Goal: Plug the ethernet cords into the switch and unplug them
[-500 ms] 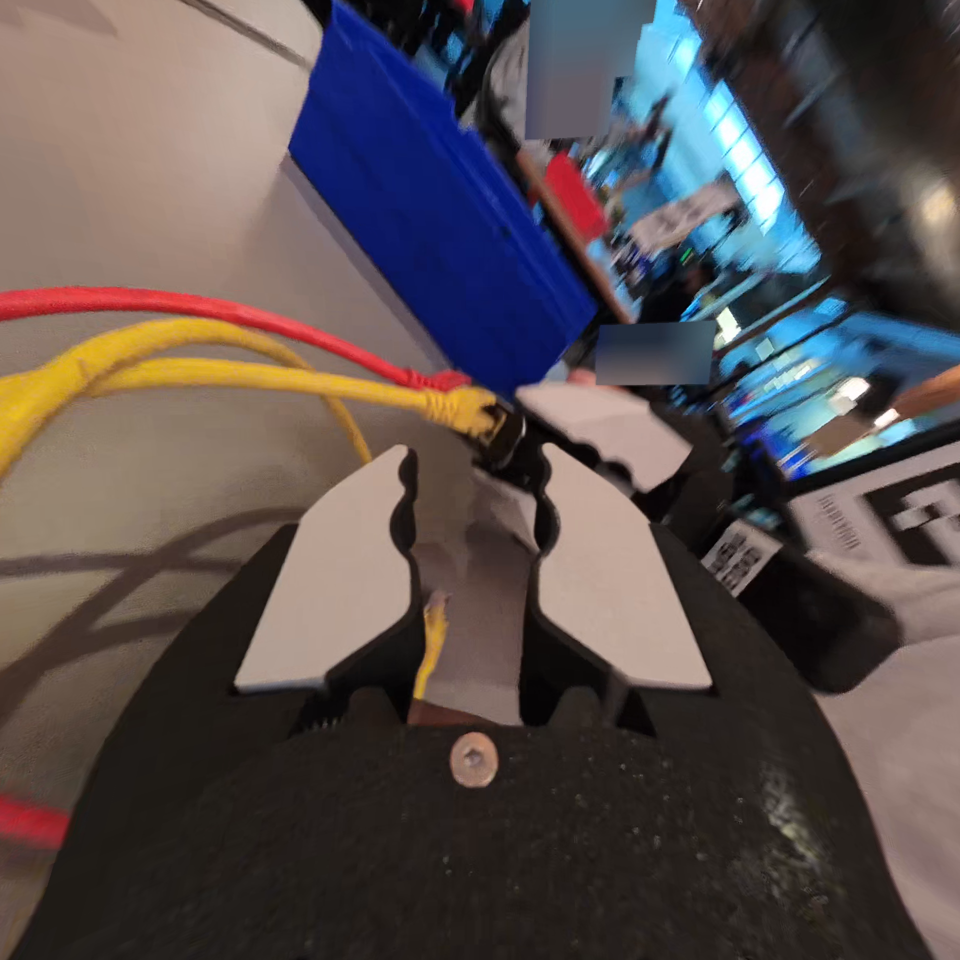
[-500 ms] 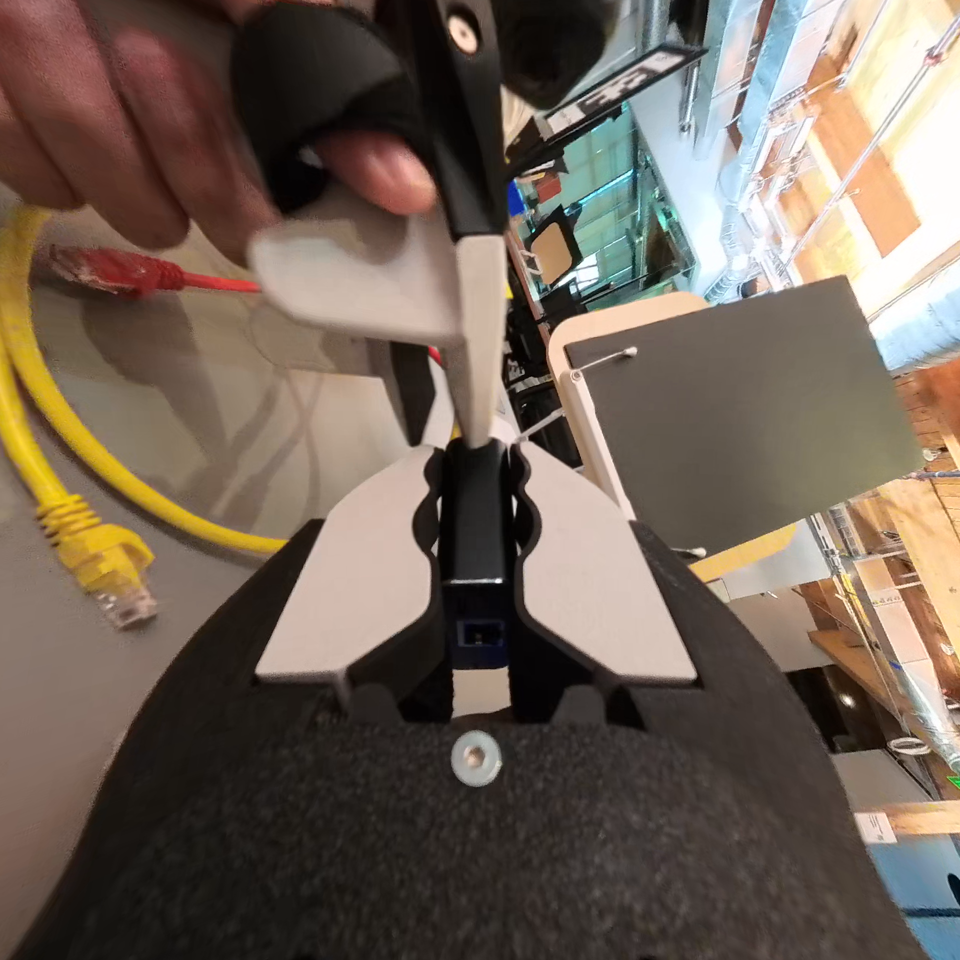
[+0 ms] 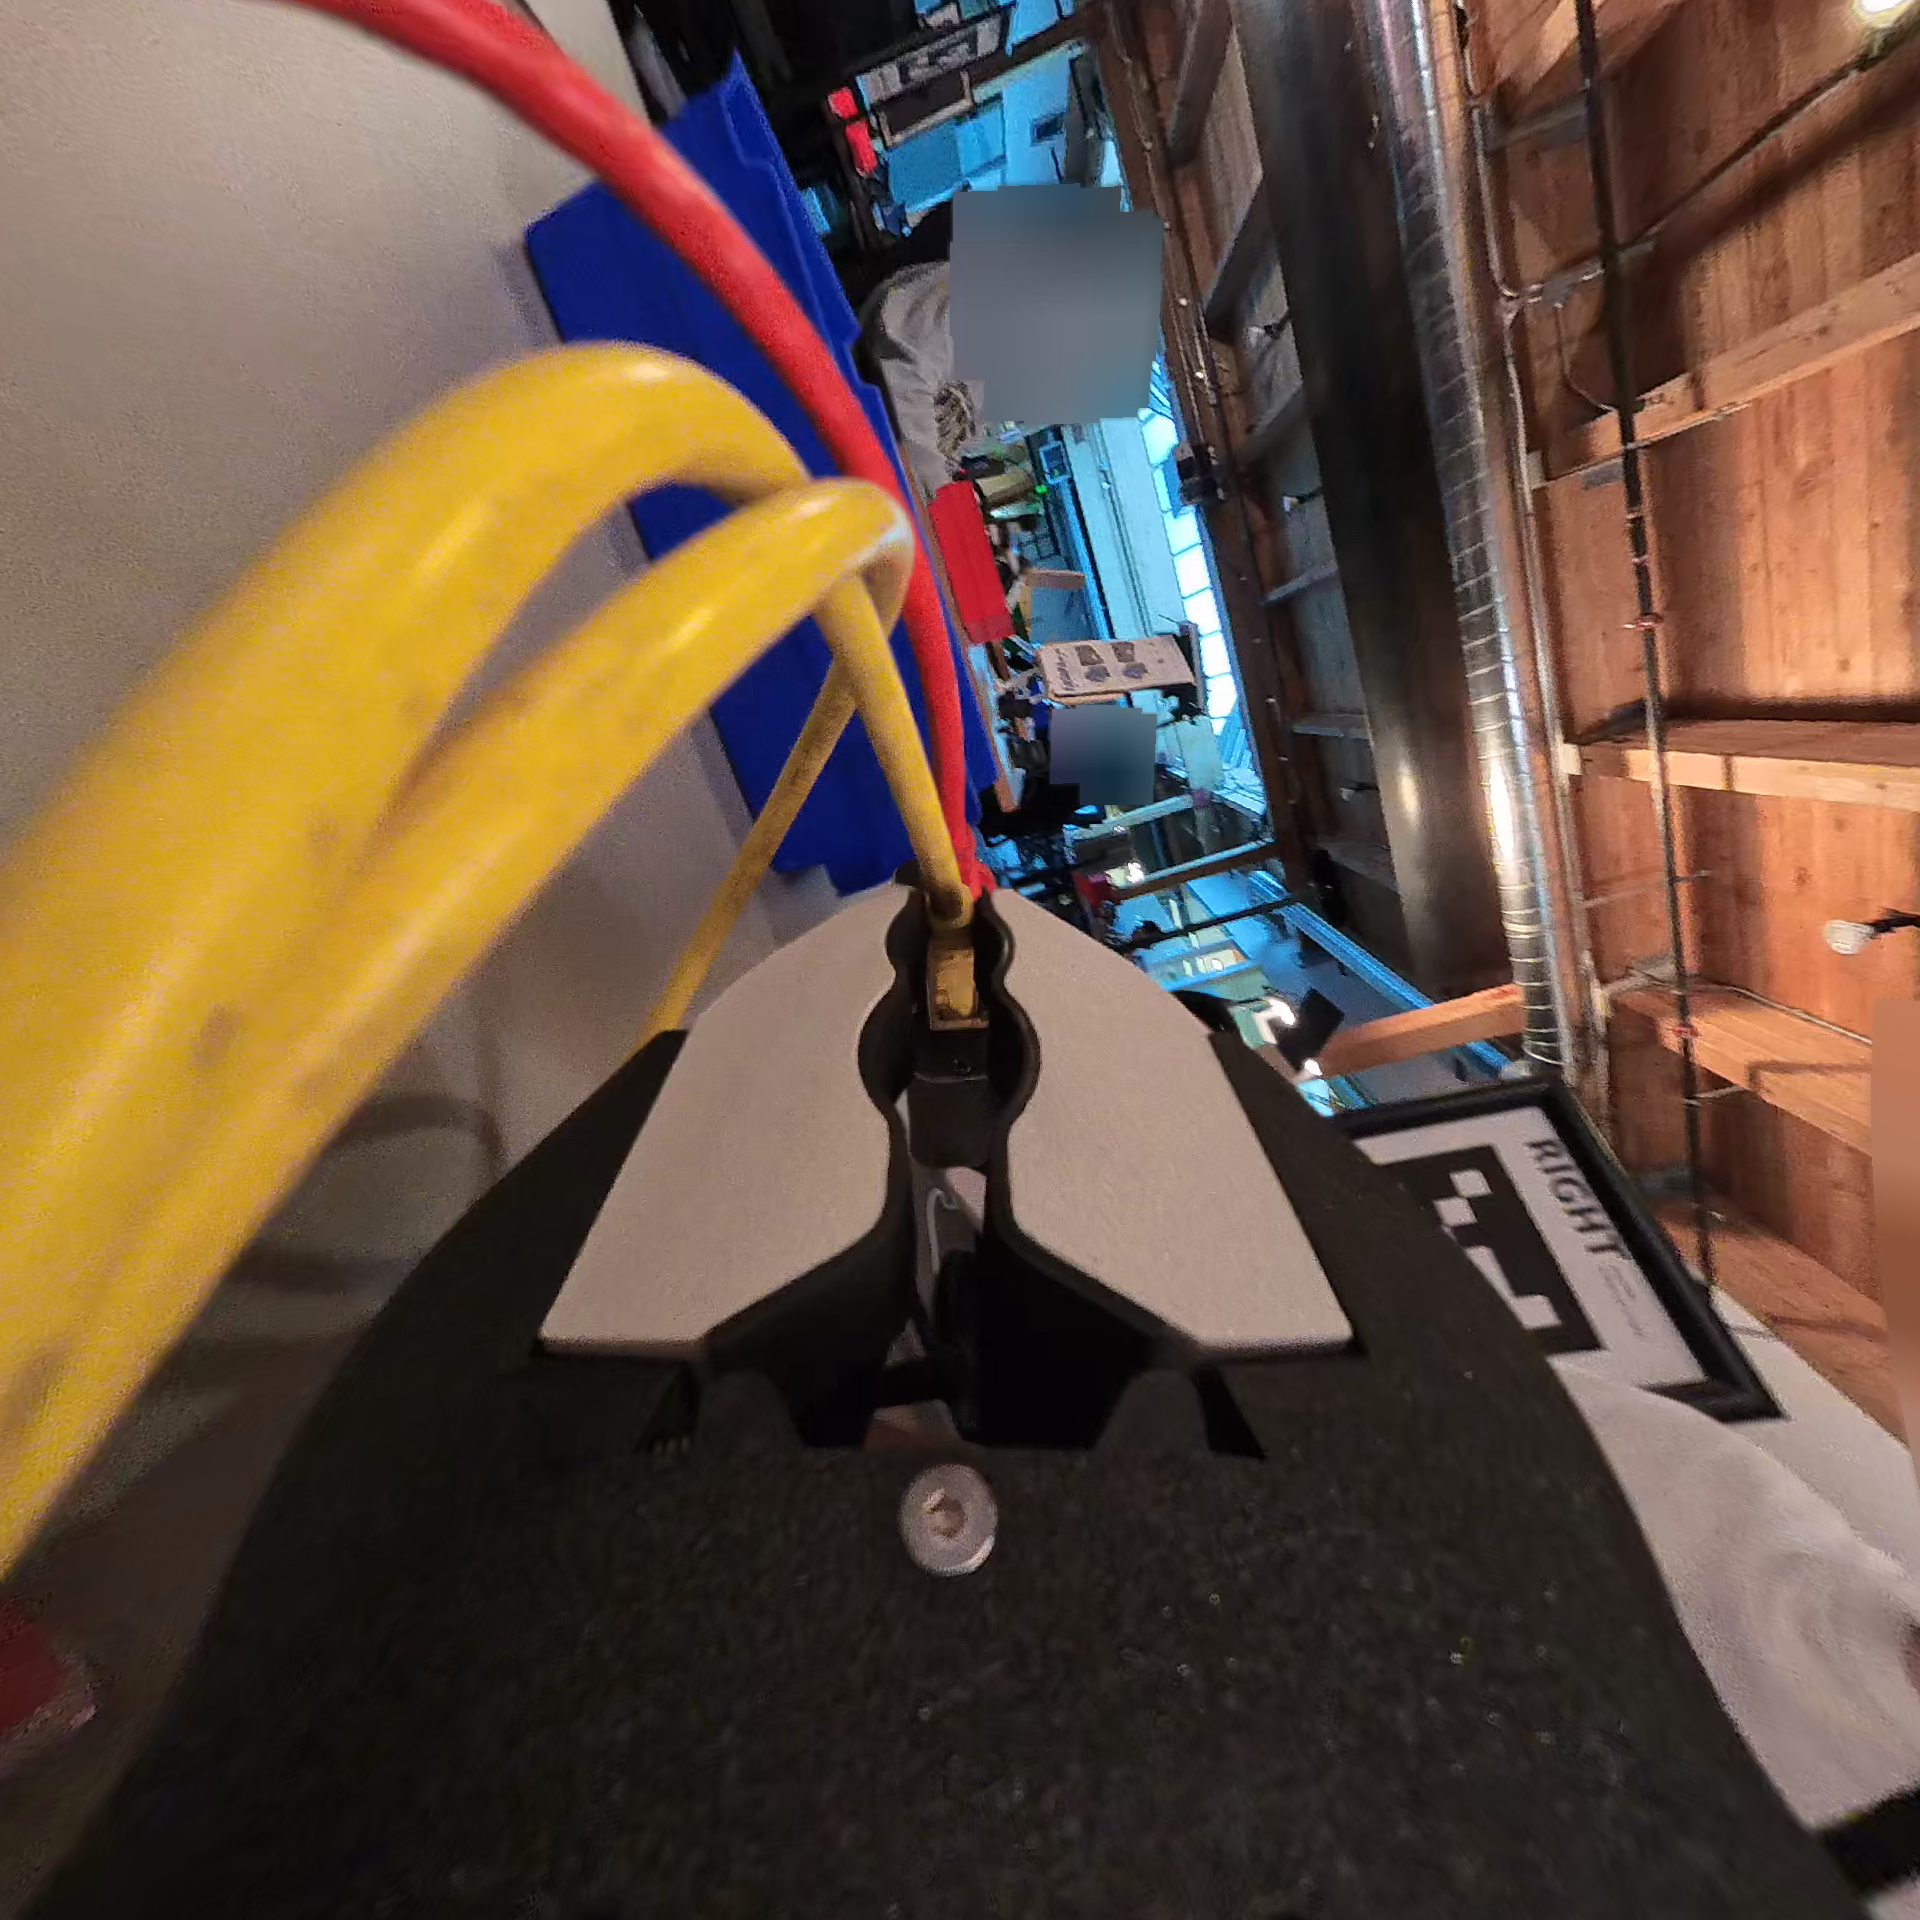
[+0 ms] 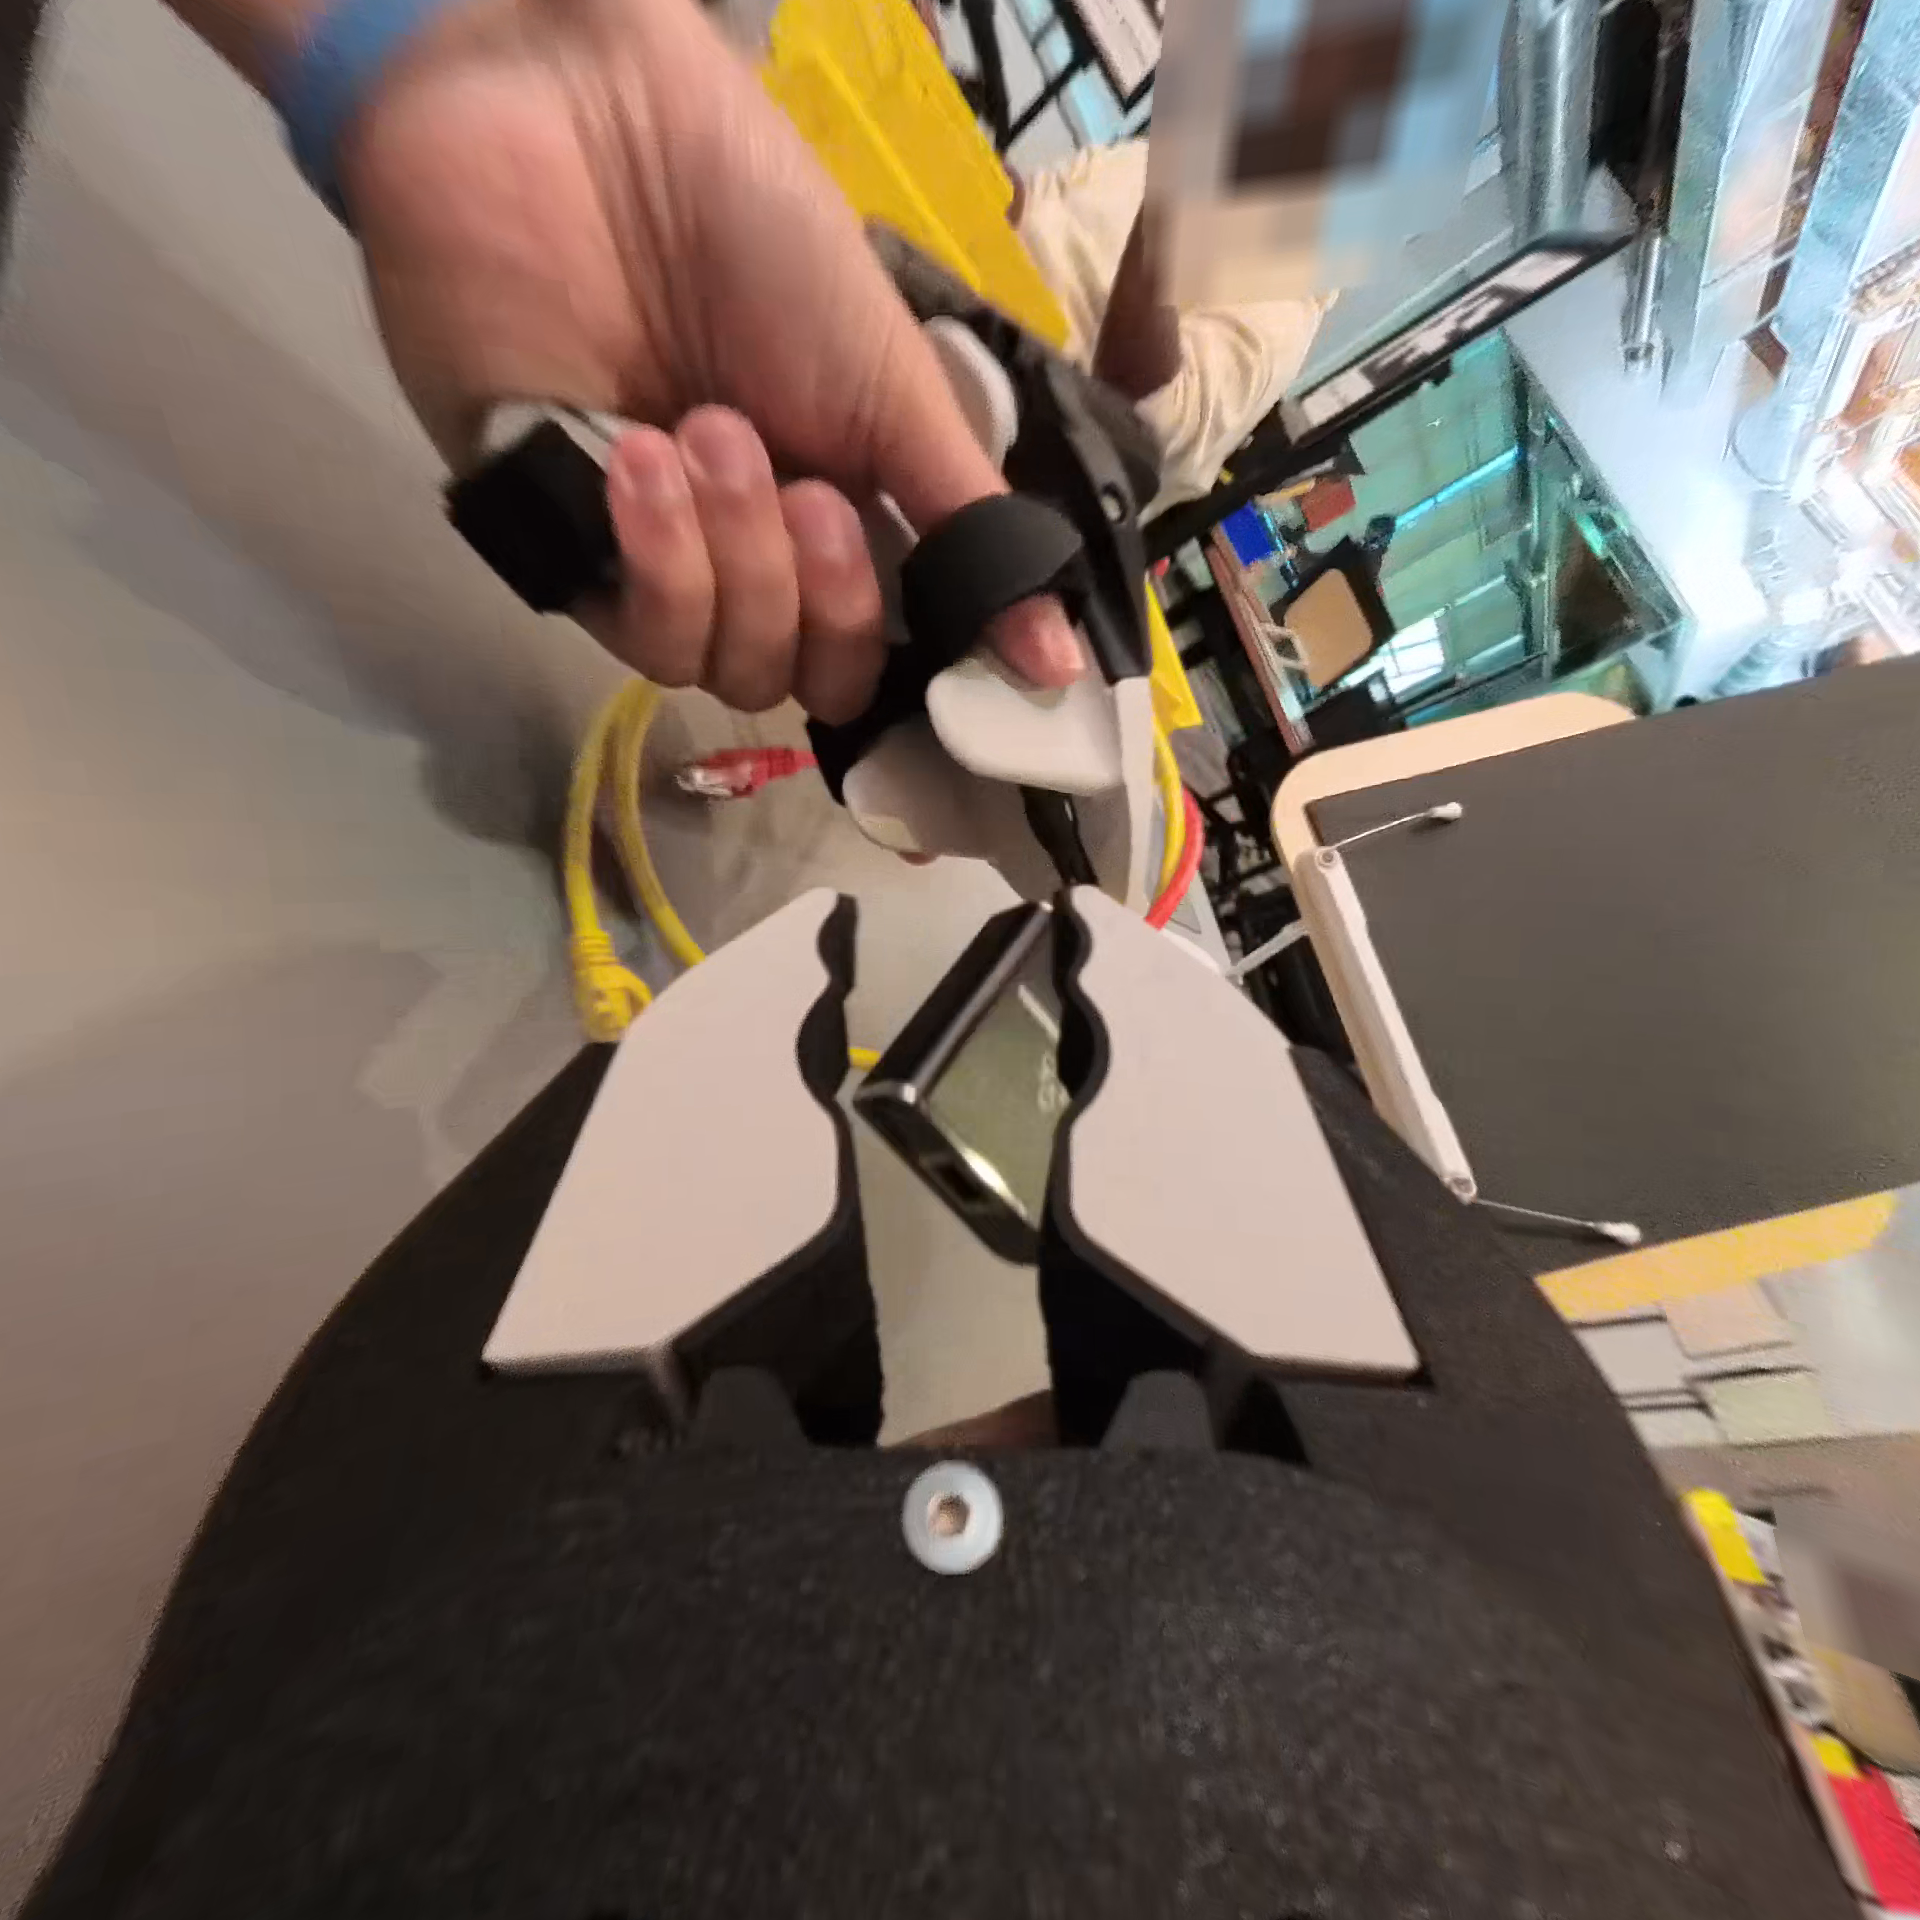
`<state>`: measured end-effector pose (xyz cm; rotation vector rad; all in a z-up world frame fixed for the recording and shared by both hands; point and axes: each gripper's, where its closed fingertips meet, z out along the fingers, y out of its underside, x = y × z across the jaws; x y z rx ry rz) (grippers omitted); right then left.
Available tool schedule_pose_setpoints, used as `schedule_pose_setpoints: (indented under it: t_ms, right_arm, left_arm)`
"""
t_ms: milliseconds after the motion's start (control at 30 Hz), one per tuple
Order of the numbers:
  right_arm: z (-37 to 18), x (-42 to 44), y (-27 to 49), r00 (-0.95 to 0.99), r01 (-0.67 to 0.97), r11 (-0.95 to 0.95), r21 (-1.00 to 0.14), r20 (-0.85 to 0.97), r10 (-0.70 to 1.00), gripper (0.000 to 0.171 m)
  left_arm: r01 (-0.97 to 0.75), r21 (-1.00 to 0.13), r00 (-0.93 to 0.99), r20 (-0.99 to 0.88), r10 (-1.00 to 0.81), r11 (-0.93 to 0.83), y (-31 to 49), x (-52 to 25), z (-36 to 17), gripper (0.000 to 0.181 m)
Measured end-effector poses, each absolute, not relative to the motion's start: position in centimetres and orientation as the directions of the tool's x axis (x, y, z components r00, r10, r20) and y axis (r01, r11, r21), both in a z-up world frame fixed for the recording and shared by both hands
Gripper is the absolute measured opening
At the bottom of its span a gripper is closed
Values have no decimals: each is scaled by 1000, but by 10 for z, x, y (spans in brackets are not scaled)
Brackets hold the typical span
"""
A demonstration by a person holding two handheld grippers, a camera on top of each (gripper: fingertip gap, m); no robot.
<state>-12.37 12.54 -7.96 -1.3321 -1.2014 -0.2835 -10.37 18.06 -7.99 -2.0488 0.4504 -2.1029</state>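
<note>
My left gripper (image 3: pixel 951 906) is shut on the far end of the small black switch (image 3: pixel 951 1112). A yellow plug (image 3: pixel 951 977) and a red cable (image 3: pixel 748 312) run into that end. The yellow cable (image 3: pixel 416 727) loops up to the left. In the right wrist view the switch (image 4: pixel 987 1101) hangs tilted between the spread fingers of my open right gripper (image 4: pixel 956 906), close against the right finger. The left gripper (image 4: pixel 1075 847), held by a hand (image 4: pixel 644 312), pinches the switch's far end. A loose yellow plug (image 4: pixel 603 987) and a loose red plug (image 4: pixel 727 774) lie on the table.
A blue bin (image 3: pixel 727 644) stands at the far edge of the grey table (image 3: pixel 208 260). A black panel with a pale frame (image 4: pixel 1610 935) stands to the right. A yellow bin (image 4: pixel 904 156) is behind the hand. The right gripper's tag plate (image 3: pixel 1507 1247) sits right of my left fingers. The tips of one gripper are about 6 cm away from the tips of the other.
My right gripper has opened and let go of the switch. My left gripper, open before, has shut on the switch's plug end and rolled, and the cables now arch above it.
</note>
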Motion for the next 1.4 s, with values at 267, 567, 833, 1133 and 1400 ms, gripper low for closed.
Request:
schedule_pose_setpoints:
  t_ms: [267,567,833,1133,1400]
  right_arm:
    - [-70,-72,106,143,898,403,-178,983,117,43]
    - [-61,-107,119,9,867,496,-35,999,54,25]
    - [-45,-99,150,375,827,316,-465,875,307,25]
    - [-66,-45,243,494,870,-143,-473,830,260,25]
    - [-129,-79,291,367,924,-18,-381,876,314,25]
  left_arm:
    - [-366,-167,-204,974,-96,-916,151,-92,-56,8]
    - [-520,-161,-174,981,-80,-839,146,-91,-66,9]
    - [-361,-347,-225,933,-280,-866,170,-107,-56,36]
    - [-201,-471,-239,874,-423,-859,140,-160,-45,40]
    - [-206,-650,222,697,-682,-732,112,-248,-129,35]
